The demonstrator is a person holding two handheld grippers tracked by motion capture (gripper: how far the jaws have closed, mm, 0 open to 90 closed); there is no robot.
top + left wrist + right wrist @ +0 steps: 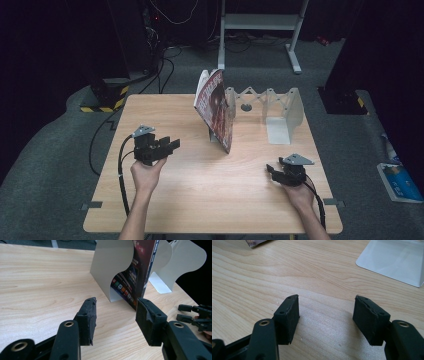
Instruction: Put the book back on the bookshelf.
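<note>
A dark red book (216,107) stands tilted at the back middle of the wooden table (210,190), leaning on the left plate of a white folding book rack (280,107). My left gripper (172,145) hovers to the book's left, open, with nothing between its fingers. In the left gripper view its jaws (116,307) point at the book (135,277) and the white plate (110,267) in front of it. My right gripper (272,170) rests low near the table's right front, open and empty. In the right gripper view it (327,305) faces bare wood, with the rack's base plate (394,260) beyond.
On the floor behind the table stand a white metal frame (260,22) and a black stand with yellow-black tape (107,95). A blue and white pack (400,180) lies on the floor at the right. Cables trail from both grippers over the front edge.
</note>
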